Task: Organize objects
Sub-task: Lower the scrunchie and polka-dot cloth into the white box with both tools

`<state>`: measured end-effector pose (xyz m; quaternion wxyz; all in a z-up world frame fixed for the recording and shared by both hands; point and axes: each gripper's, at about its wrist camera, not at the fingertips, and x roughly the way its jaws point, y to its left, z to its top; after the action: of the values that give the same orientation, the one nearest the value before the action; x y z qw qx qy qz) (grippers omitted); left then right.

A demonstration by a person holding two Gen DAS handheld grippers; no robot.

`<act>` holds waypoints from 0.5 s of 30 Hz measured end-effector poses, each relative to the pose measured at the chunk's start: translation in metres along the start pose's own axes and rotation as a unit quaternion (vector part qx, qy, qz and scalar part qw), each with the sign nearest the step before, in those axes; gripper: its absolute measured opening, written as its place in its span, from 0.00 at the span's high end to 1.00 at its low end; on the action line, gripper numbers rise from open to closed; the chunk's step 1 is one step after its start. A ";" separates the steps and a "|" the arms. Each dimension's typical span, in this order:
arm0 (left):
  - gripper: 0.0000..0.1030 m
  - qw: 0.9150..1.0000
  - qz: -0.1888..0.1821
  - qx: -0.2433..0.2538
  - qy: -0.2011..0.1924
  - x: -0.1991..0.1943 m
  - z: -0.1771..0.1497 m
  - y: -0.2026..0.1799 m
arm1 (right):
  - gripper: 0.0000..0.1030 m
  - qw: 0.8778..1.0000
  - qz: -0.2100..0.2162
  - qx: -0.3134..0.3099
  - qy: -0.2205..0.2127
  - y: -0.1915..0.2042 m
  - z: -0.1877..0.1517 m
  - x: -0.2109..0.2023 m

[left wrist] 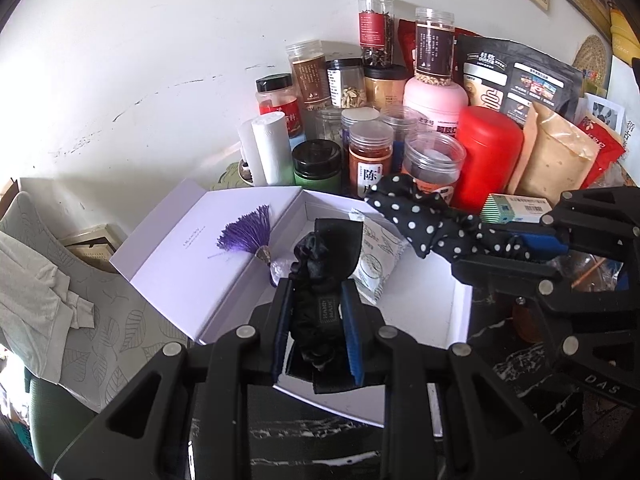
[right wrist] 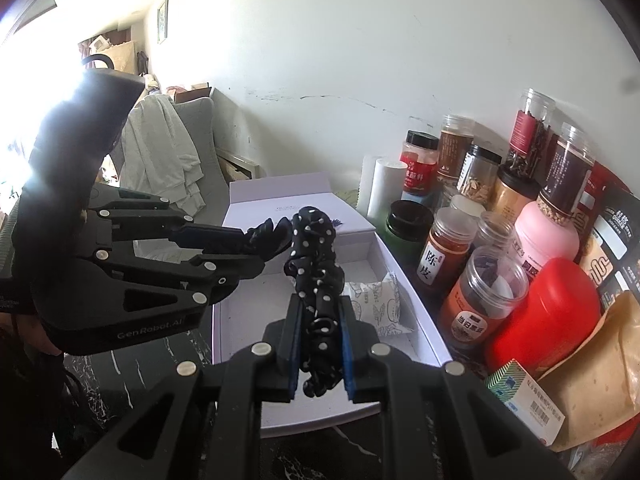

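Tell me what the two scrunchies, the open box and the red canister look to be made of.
Black scrunchie: glossy fabric, likely satin; gathered ruffles, sewn label.
Dotted scrunchie: thin matte cloth, black with white dots, crinkled.
Box: stiff lilac card, matte; crisp folded walls and hinged lid.
Red canister: smooth and glossy with soft highlights; probably plastic, possibly coated metal.
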<state>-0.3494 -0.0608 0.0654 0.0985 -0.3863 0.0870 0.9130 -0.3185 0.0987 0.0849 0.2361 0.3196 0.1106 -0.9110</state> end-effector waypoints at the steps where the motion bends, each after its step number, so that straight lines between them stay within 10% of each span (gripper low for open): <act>1: 0.78 1.000 -0.001 0.003 0.000 0.004 0.003 0.001 | 0.85 1.000 -0.003 -0.001 0.000 -0.001 0.003 0.003; 15: 0.78 1.000 0.009 0.002 0.001 0.059 0.041 0.023 | 0.85 0.999 -0.037 0.029 0.010 -0.035 0.025 0.047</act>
<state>-0.4232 -0.0667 0.0530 0.0906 -0.3861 0.0921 0.9134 -0.3816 0.1029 0.0765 0.1916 0.3316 0.0979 -0.9186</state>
